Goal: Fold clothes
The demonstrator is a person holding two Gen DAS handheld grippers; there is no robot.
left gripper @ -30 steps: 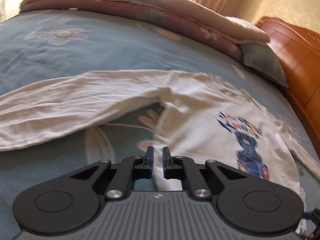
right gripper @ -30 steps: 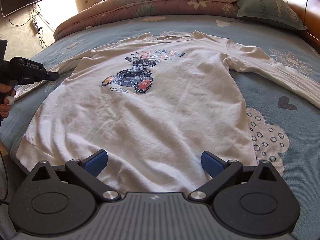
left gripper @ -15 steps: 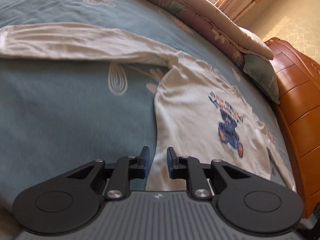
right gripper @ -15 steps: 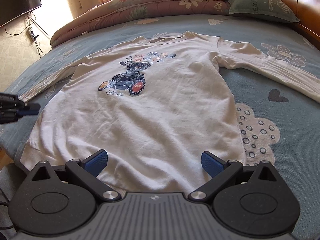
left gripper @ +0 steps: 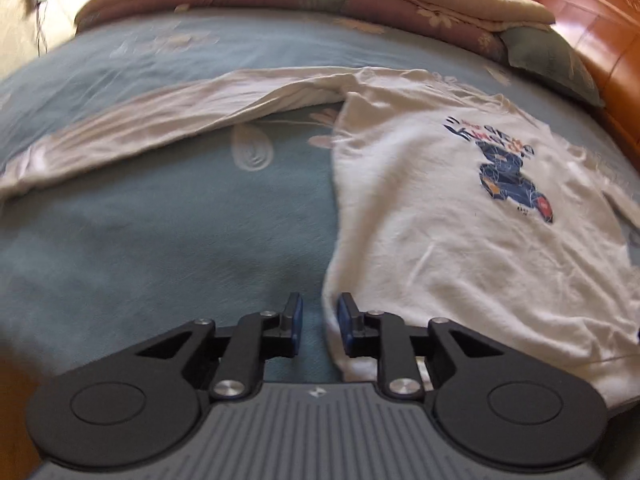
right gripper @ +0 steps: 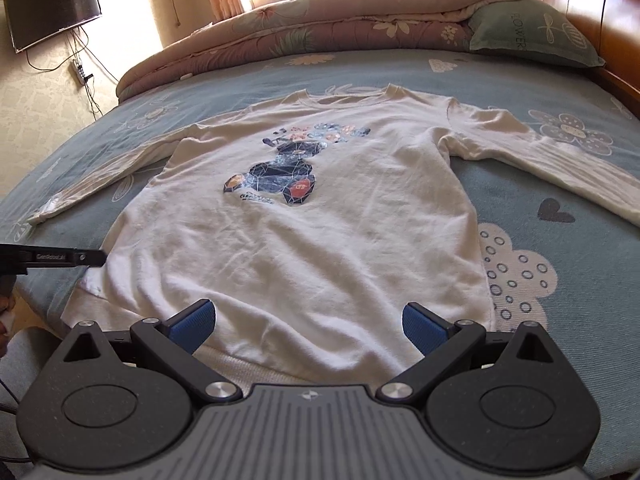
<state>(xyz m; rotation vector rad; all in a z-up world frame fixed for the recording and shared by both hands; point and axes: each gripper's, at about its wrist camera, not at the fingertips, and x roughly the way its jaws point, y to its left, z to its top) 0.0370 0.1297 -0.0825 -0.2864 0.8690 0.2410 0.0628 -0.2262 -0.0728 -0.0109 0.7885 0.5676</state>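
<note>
Right wrist view first: we see a white long-sleeved sweatshirt [right gripper: 304, 248] spread face up on the blue flower-print bedsheet [right gripper: 560, 248], its neckline toward the rolled quilt [right gripper: 320, 36] and both sleeves stretched out to the sides, a dark bear print [right gripper: 280, 180] on the chest. Our right gripper [right gripper: 308, 322] hangs over the hem with its jaws spread wide, gripping nothing. A green pillow [right gripper: 532, 32] leans by the wooden headboard [right gripper: 592, 12], and a television [right gripper: 52, 8] hangs on the wall at far left. From the left wrist view, our left gripper [left gripper: 319, 322] sits at the sweatshirt's side edge near the hem; its jaws are opening, with the cloth's edge and bare sheet showing in the narrow gap, and the pads [left gripper: 345, 320] clamp nothing. In the right wrist view that gripper's tip reaches the garment's lower left side.
</note>
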